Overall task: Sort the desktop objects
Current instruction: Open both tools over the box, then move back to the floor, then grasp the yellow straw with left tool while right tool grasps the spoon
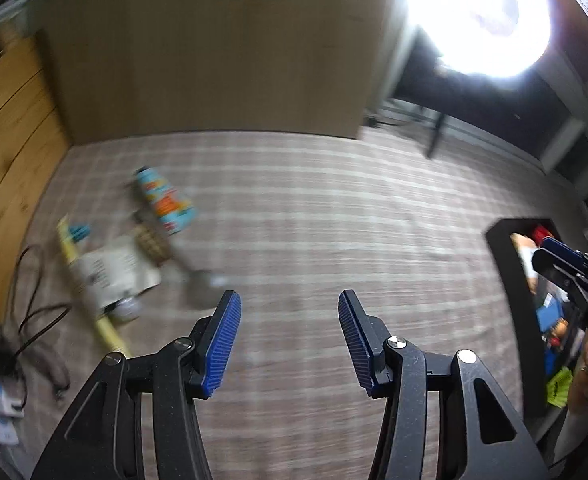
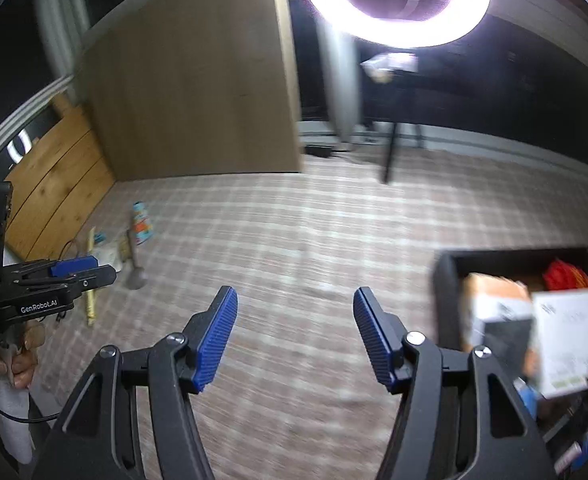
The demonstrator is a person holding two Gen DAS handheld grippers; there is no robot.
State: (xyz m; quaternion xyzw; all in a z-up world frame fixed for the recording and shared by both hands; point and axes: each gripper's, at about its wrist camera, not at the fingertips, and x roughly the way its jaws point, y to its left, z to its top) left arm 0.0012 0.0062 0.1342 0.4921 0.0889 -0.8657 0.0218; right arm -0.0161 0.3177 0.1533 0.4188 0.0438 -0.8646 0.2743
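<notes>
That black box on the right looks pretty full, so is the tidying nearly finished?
Partly. The black box already holds several items, among them a white carton and something red. Nothing is in hand: the left gripper and right gripper are both open and empty. Left on the checked cloth: a colourful tube, a spoon-like tool, a yellow stick and a paper packet.

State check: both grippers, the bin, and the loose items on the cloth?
left gripper: open, nothing between the pads
right gripper: open, nothing between the pads
black bin: topless, boxes inside
patterned bottle: lying on its side
spoon: flat on the cloth
yellow stick: flat on the cloth
</notes>
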